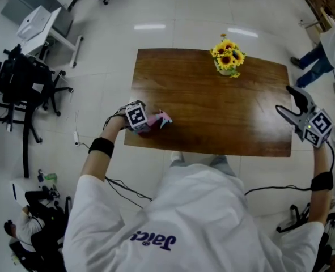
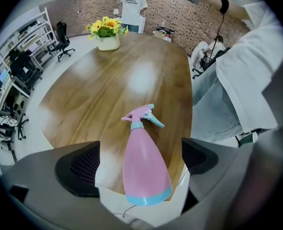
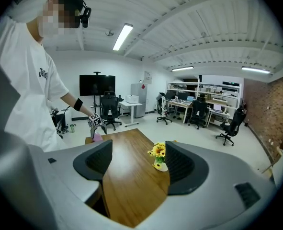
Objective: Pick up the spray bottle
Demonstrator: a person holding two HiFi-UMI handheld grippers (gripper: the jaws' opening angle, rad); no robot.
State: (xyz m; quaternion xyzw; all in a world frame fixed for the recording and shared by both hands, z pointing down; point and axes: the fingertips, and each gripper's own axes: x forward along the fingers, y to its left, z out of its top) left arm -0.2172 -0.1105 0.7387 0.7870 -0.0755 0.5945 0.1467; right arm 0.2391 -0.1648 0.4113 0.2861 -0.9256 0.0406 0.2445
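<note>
Head view: a pink plastic spray bottle with a pale-blue trigger [image 1: 158, 119] seems to lie on its side at the brown wooden table's [image 1: 212, 106] seven o'clock edge. The left gripper [image 1: 141, 123] is over it, and the right gripper [image 1: 285, 100] is off at three o'clock.

Left gripper view: the jaws are wide, with the bottle between them, untouched, nozzle toward twelve. Sink lower, centre the pads on its body, then close.

Right gripper view: jaws apart, empty.

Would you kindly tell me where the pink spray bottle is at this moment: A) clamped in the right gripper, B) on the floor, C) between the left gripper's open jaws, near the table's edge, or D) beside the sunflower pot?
C: the left gripper view shows the spray bottle on the table, between the parted jaws of the left gripper, with a gap to each pad.
</note>
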